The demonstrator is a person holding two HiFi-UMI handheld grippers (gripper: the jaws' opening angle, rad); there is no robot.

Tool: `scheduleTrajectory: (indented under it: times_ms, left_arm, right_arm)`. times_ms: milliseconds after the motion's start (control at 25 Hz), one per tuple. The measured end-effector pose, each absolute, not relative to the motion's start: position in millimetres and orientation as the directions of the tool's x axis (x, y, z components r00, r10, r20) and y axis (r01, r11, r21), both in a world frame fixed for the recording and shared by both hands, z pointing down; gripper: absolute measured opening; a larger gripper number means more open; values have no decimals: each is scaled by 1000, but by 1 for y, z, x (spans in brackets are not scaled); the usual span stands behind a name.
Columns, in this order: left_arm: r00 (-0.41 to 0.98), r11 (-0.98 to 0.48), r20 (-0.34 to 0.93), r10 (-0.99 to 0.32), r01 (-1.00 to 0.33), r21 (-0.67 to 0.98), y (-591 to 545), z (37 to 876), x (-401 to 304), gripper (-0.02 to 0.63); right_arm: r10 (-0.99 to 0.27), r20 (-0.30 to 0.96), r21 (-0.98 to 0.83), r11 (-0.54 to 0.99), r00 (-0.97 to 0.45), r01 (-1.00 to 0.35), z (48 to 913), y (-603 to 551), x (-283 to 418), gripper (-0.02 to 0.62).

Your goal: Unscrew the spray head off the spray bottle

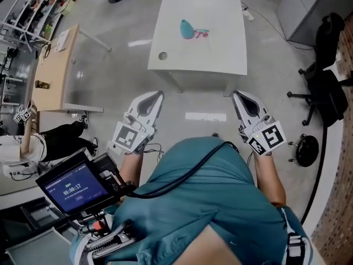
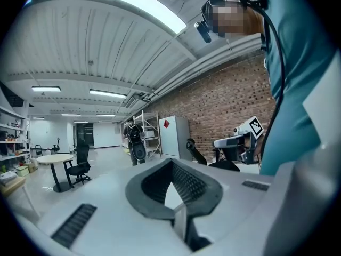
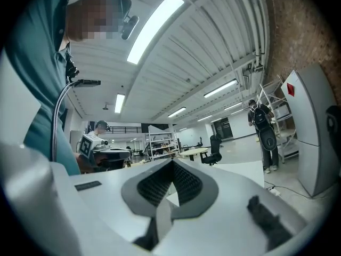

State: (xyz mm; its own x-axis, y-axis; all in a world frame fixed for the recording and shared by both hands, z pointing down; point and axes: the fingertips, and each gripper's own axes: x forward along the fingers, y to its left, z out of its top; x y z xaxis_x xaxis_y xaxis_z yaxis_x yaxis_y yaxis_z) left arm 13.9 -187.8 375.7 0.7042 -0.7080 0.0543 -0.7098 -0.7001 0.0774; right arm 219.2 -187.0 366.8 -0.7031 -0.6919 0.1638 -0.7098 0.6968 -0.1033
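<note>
Spray bottle on white table

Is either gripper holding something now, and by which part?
Nothing is held. The left gripper and right gripper are shut and empty; the bottle is on the table, away from both.

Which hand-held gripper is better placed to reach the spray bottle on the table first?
Left, probably, though only slightly. The spray bottle lies more in line with the left hand-held gripper than the right hand-held gripper. Both are shut, empty and short of the white table.
</note>
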Motion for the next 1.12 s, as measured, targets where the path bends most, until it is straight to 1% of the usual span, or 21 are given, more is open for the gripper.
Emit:
scheduleTrajectory:
  times_ms: [120,200,360,720,920,1120]
  left_arm:
    - [706,-701,29,-708,-707,88,-146,368,-16,3]
    - [703,-699,17,-711,-708,97,-124,377,-35,3]
    - [697,-692,1,-717,-711,126,-106,396,-51,3]
    - [683,-681,-40,-729,-719,138,-93,385,-64,3]
    - [707,-698,-2,-708,-698,161,-83,384,-50,3]
    - [741,-738,-48,-670,-658,152,-56,374,-51,3]
  right_arm:
    - [-693,168,-82,699,-701,-711,360,-148,183,0]
    - [-702,175,-55,693,-691,-719,367,-131,163,0]
    - [-712,183,-48,682,-677,-730,380,-127,146,0]
    - [-730,159,-38,669,-665,-743,356,-132,134,-2]
    - [-731,192,-66,656,-654,-752,351,-119,149,0]
    - [-756,217,-53,623,-618,-781,337,-79,147,0]
